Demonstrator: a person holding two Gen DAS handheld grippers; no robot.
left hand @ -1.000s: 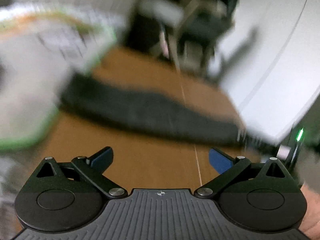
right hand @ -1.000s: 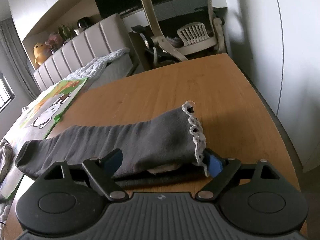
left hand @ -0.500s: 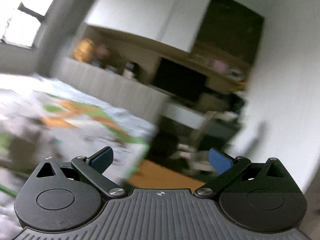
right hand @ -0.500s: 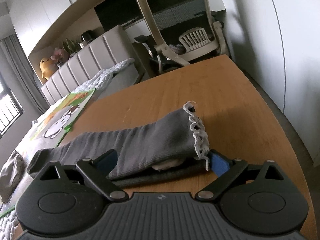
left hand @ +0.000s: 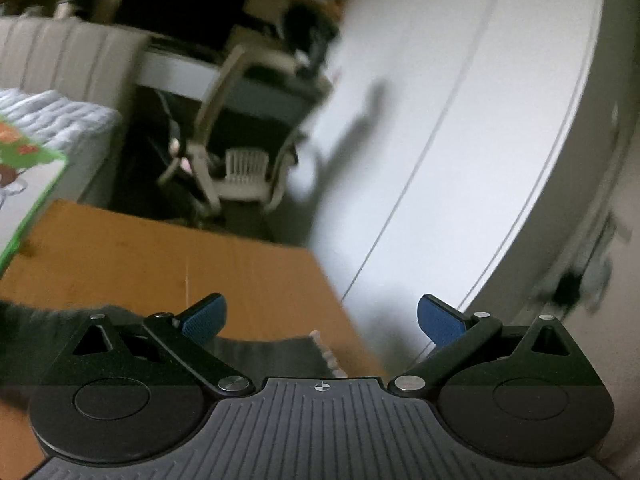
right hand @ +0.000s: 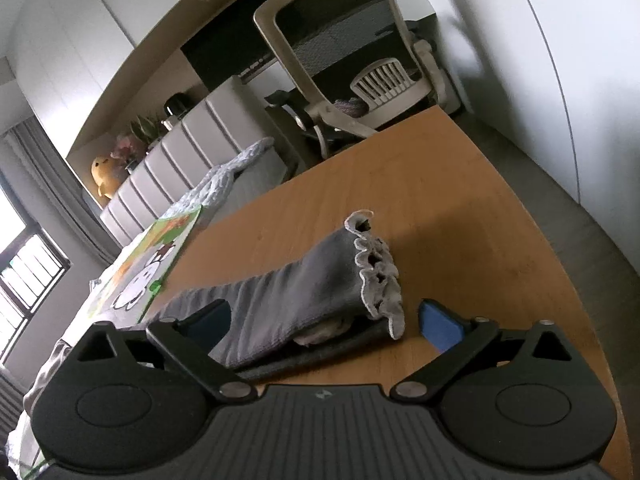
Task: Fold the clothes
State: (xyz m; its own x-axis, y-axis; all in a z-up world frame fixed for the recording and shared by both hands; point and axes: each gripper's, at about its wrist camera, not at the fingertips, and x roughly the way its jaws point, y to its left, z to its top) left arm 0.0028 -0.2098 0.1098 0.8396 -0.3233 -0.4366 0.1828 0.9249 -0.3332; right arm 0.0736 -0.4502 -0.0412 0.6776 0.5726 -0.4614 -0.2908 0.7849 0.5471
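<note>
So the sock [right hand: 288,300] is lying flat on the counter [right hand: 460,208], a long grey knit thing stretched out toward the left with its frilly, pale-edged cuff [right hand: 378,280] at the near right end. Looks like it's either doubled over or stacked on a second one, because there's a darker strip peeking out underneath along the near edge plus a bit of lighter fabric in the gap, can't tell which. My guess is this one's basically laid out and the fold is either just done or about to get tidied, so there's probably a final fold or a move to a pile left. The right tool [right hand: 324,316] sits low right at the cuff end with its blue pads straddling the sock, jaws opening and not pressing on the fabric, so it's let go. The left tool [left hand: 320,316] is spread wide too with nothing between its pads, and its view is pretty blurry, just a bit of the dark sock [left hand: 264,350] down low. Counter is smooth orange-brown wood. Beyond it there's a mesh-backed office chair [right hand: 340,40] and off left a bed with a cartoon-print blanket [right hand: 148,264].
</note>
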